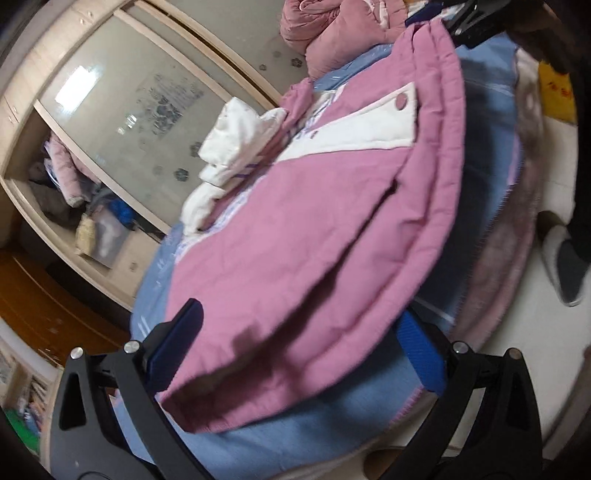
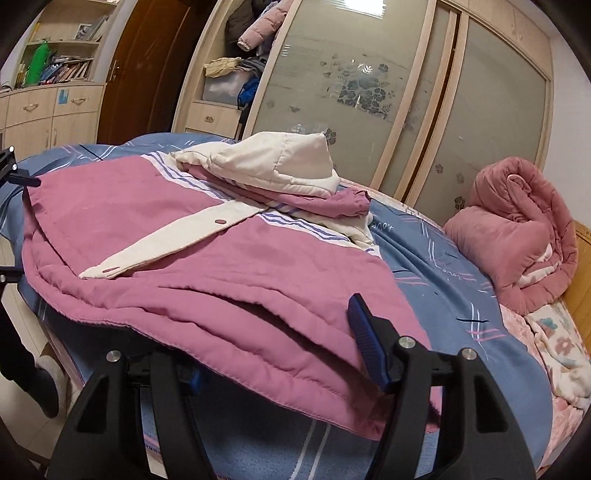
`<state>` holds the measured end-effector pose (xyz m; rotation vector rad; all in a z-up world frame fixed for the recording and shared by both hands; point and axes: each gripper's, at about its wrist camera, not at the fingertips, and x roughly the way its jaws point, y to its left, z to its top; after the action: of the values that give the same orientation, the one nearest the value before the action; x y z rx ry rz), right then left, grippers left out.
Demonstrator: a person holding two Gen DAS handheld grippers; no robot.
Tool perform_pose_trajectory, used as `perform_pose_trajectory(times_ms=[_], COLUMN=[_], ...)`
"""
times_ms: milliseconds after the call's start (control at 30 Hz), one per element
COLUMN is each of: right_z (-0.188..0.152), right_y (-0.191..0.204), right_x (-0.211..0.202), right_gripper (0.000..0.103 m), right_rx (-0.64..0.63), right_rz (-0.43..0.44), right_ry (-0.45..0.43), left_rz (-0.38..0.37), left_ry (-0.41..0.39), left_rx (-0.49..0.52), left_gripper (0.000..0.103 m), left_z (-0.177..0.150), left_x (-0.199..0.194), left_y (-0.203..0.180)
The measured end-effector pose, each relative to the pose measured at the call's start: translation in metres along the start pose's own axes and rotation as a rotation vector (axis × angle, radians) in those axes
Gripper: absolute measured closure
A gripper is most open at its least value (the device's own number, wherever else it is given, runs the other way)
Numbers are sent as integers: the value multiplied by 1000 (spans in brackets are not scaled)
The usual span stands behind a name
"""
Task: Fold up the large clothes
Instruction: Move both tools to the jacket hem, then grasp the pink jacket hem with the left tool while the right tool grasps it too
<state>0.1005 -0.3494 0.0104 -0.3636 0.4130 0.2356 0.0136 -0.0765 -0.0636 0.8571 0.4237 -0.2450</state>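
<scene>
A pink padded jacket [image 1: 295,240] [image 2: 207,266] with a white hood [image 2: 273,166] and a white snap placket [image 2: 166,240] lies flat on the blue bed sheet [image 2: 443,266]. My left gripper [image 1: 299,350] stands wide open astride one hem corner. Its left pad [image 1: 177,350] is beside the fabric and the hem drapes over its right pad [image 1: 421,354]. My right gripper [image 2: 280,354] is shut on the other hem corner, one pad [image 2: 365,339] on top and the other finger hidden beneath the padding. The corner is lifted slightly off the sheet.
A rolled pink quilt [image 2: 517,236] [image 1: 332,33] sits at the head of the bed beside a floral blanket [image 2: 561,350]. A wardrobe with frosted sliding doors [image 2: 351,92] runs along the far side. A person's slippered foot [image 1: 565,266] stands on the pale floor at the bed's edge.
</scene>
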Motion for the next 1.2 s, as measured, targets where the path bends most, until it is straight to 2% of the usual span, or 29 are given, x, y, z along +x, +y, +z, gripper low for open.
perform_pose_trajectory(times_ms=[100,200,233,267,300,367,400,467,533,600,667,833,1200], right_z=[-2,-6,-7,-8,-9,-11,-12,-14,-17,-20,-22,-26,-27], right_y=[2,1,2,1,1,3,4,7,11,12,13,15,17], right_x=[0,3,4,6,7,9,11,15,18,20,22,25,25], right_gripper=[38,38,38,38,38,49,53,69,74,80,83,84,88], right_rx=[-13,-7,-7,-8,-10,-11,-11,-10,-8,-2,1,13,22], right_rz=[-6,0,2,2,1,5,10,18,21,30,32,36,15], right_ry=[5,24,33,40,49,68,84,118,152,180,201,232,241], left_rz=[22,-2,-13,-28,-47,-112,-134,-164,-166,-186,-205,-260,-247], left_ry=[-4,22,29,35,39,44,49,56,53,47,44,41,47], left_rx=[-22,-96,-118,-148,-179,-274,-307,-353,-391,-455,-517,-639,-645], left_gripper=[2,2,6,17,24,43,47,61,66,76,76,77,77], left_z=[7,11,12,13,13,14,14,15,16,18,18,18,20], left_x=[5,12,15,16,17,17,18,18,17,16,13,15,15], left_y=[3,13,17,21,24,34,36,36,38,42,47,61,59])
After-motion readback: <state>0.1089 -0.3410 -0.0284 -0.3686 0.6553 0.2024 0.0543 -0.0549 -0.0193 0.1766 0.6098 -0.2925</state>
